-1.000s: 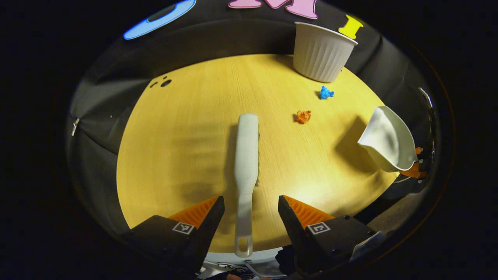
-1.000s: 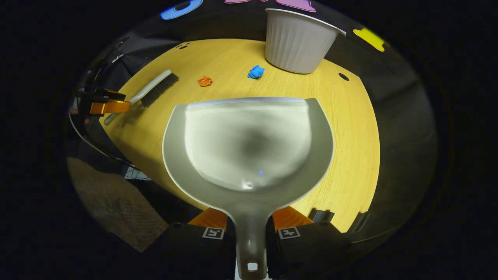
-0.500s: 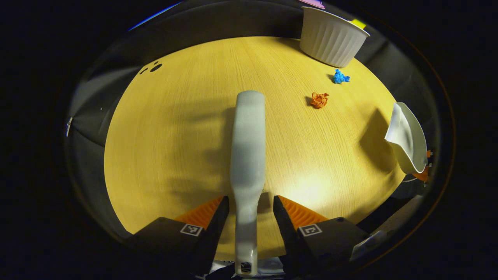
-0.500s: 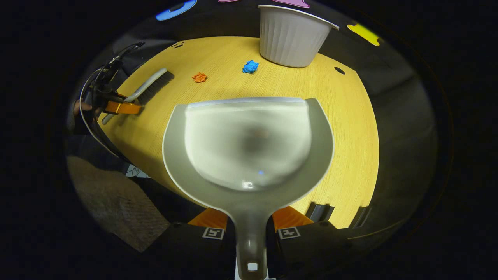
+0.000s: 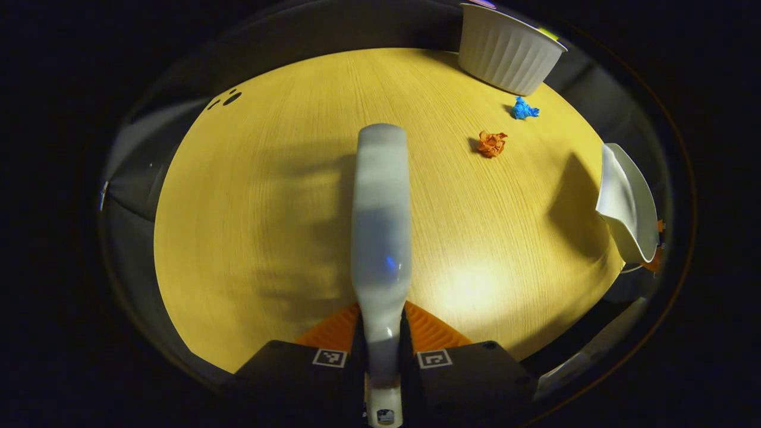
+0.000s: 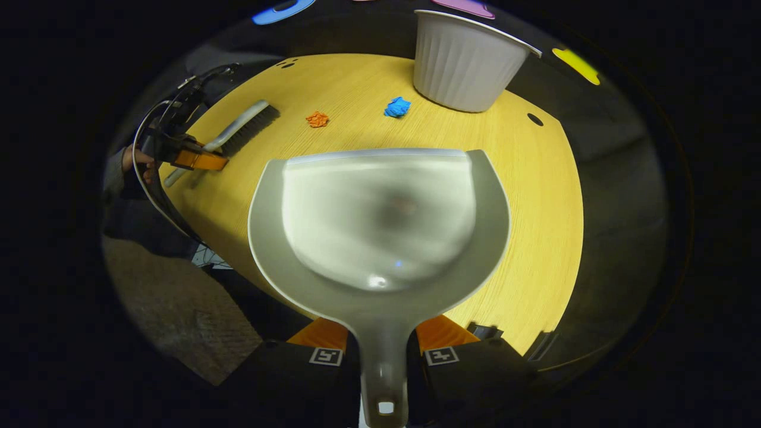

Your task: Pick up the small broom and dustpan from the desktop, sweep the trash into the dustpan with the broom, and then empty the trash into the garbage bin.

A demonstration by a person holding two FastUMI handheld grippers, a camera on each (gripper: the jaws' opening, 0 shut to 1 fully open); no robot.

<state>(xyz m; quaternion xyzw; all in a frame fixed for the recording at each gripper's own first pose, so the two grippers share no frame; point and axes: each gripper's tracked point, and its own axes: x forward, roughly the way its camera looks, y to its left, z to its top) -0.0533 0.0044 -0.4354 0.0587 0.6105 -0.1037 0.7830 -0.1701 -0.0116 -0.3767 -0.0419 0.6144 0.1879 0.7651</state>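
Left gripper view: the left gripper [image 5: 380, 333] is clamped on the broom [image 5: 380, 202] handle; the right gripper [image 6: 382, 345] grips the dustpan [image 6: 380, 226]. 2 scraps, orange [image 5: 491, 143] and blue [image 5: 524, 109], lie far right near the bin [image 5: 508, 47]. The broom should be lifted level, grip kept firm.

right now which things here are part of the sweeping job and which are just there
Job: broom in left gripper; dustpan in right gripper; orange scrap; blue scrap; white ribbed bin.
Just there: wooden desktop; cable beside the hand.
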